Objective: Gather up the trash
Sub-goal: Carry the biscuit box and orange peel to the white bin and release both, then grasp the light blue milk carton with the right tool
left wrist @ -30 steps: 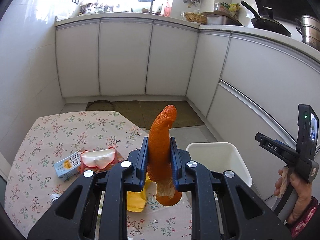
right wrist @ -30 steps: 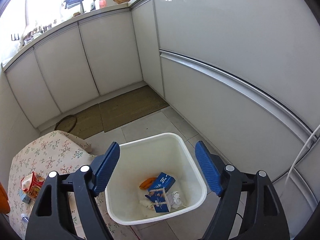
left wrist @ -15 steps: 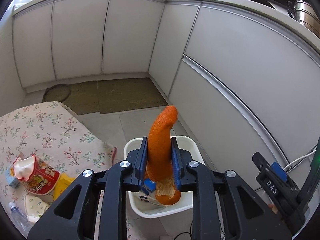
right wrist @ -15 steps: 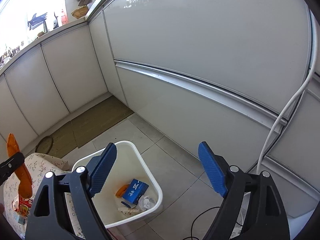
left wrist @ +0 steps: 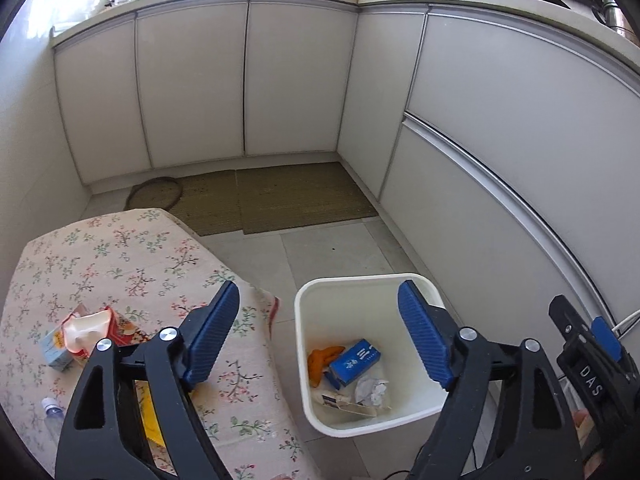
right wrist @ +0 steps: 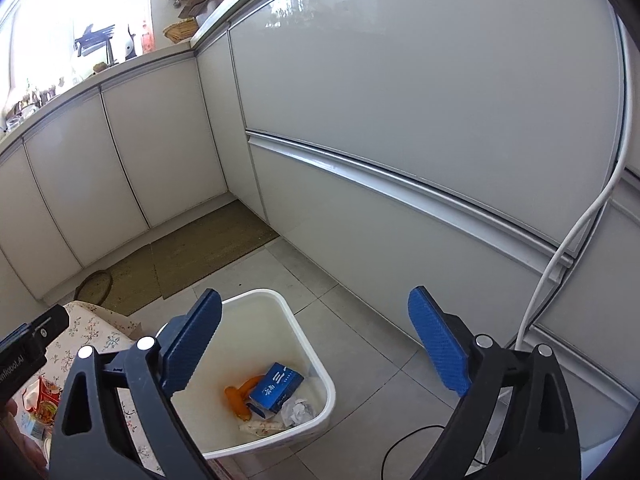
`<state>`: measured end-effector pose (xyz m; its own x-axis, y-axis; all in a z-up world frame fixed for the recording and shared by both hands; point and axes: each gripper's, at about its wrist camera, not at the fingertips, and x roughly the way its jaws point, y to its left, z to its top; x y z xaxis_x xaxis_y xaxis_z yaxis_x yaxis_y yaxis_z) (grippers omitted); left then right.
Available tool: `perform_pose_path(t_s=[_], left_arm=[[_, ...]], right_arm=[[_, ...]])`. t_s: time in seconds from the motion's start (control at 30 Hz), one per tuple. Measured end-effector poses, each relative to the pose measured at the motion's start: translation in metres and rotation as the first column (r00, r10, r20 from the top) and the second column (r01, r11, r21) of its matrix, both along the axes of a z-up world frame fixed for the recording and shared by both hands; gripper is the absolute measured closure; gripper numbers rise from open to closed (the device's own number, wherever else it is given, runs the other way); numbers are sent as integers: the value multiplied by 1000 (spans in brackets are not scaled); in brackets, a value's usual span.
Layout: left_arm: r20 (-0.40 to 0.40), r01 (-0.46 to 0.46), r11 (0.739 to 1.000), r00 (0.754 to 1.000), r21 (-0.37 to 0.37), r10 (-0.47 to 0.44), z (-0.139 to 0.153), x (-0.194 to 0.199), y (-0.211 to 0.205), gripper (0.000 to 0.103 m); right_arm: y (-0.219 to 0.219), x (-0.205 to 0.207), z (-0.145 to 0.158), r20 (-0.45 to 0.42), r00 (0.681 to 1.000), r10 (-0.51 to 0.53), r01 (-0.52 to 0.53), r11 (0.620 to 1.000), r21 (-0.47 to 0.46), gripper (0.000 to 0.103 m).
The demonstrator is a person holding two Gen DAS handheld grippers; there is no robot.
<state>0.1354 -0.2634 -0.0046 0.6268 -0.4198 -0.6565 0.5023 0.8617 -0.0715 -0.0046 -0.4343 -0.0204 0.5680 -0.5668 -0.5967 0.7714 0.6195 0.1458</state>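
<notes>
Left hand-held gripper: spread, empty, above bin.
Right hand-held gripper: spread, empty.
Bin: white plastic, on floor beside table; holds peel, blue box, crumpled paper.
Table: floral cloth.
Carton: on table; likely light, crushable; pinch its flat sides.

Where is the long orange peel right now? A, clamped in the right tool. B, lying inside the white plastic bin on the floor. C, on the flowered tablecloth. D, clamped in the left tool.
B: the long orange peel lies inside the white plastic bin beside a blue carton; both tools are open and empty.
</notes>
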Motion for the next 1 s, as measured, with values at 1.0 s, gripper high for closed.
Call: perform_pose_path(t_s=[1.0], left_arm=[[40, -433, 897, 902, 90, 431, 0, -10, 248, 7]], right_arm=[[219, 90, 13, -50, 854, 518, -520, 852, -62, 7]])
